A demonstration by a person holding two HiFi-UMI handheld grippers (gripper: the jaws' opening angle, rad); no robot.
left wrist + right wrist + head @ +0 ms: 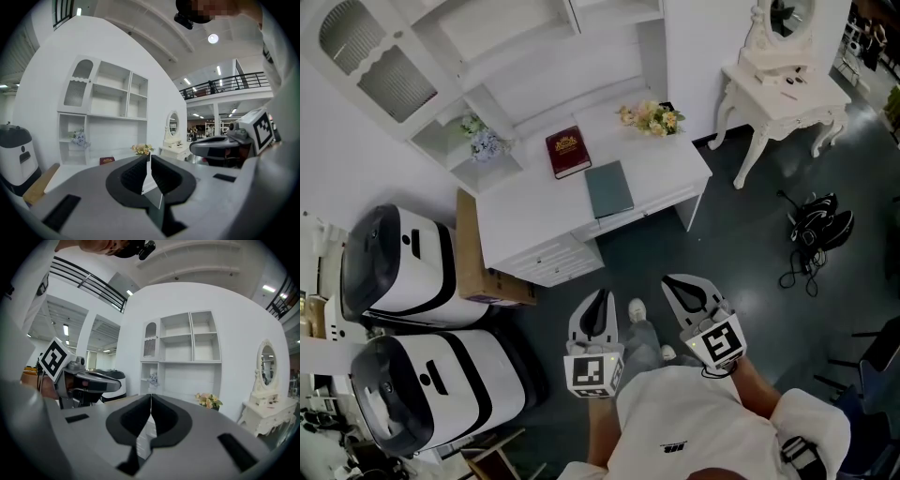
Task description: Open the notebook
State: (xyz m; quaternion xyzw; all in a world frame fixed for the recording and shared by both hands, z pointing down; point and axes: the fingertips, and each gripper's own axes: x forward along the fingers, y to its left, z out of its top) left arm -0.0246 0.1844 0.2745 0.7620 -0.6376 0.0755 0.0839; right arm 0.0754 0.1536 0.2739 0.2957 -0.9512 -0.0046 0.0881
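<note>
A closed grey-green notebook [608, 188] lies flat near the front edge of the white desk [534, 211]. A dark red book [567, 151] lies just behind it and also shows in the left gripper view [107, 160]. Both grippers are held low in front of the person, well short of the desk and over the dark floor. My left gripper [601, 298] has its jaws pressed together with nothing between them [148, 161]. My right gripper [674, 282] is likewise shut and empty [150, 404]. In both gripper views the jaws hide the notebook.
A flower bunch [651, 118] sits at the desk's back right, and blue flowers [485, 143] stand in the shelf unit. Two white machines [403, 262] and a cardboard box [478, 272] stand left of the desk. To the right are a white vanity table [787, 89] and a black bag with cables [817, 225].
</note>
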